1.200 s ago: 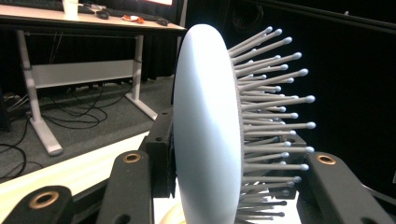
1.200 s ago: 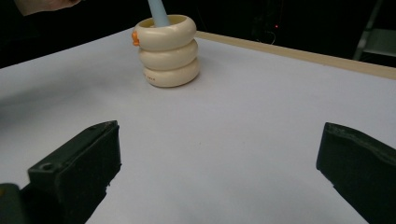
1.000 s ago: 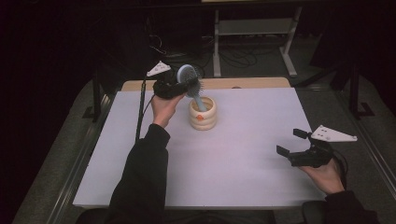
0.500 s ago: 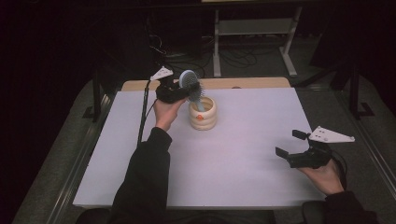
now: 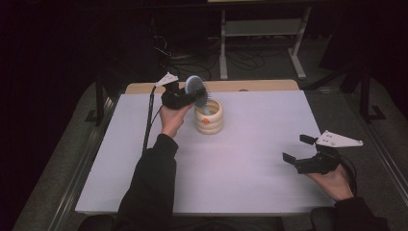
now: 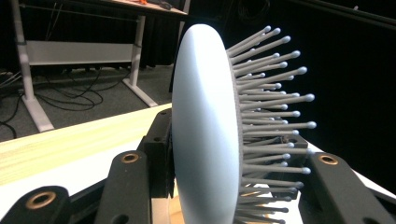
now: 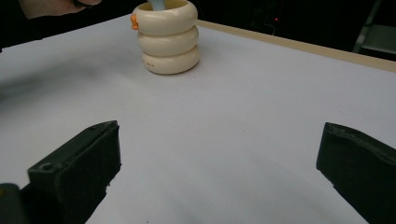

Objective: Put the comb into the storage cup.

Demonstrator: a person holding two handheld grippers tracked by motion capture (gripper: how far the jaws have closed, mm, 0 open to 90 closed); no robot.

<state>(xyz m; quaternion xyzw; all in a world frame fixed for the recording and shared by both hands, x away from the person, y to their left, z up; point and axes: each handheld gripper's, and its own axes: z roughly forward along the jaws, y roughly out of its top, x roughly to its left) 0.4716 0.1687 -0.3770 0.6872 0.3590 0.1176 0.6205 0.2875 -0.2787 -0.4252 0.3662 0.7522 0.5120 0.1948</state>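
Observation:
A pale blue hairbrush [image 5: 195, 89] stands tilted over a cream ringed cup [image 5: 209, 120] at the back middle of the white table, its handle reaching down into the cup. My left gripper [image 5: 185, 96] is shut on the brush head. In the left gripper view the black jaws press the back and the bristle side of the hairbrush [image 6: 205, 130]. My right gripper [image 5: 295, 148] rests in a hand near the front right, open and holding nothing. In the right gripper view the gripper [image 7: 219, 154] faces the cup [image 7: 166, 39] across bare table.
The white tabletop [image 5: 250, 159] has a wooden strip [image 5: 260, 85] along its back edge. Behind it on the dark floor stand a desk frame [image 5: 260, 29] and loose cables [image 5: 183, 53]. A cable hangs from the left gripper down the table's left side.
The left gripper and the brush have sunk a little toward the cup. The right hand has kept still.

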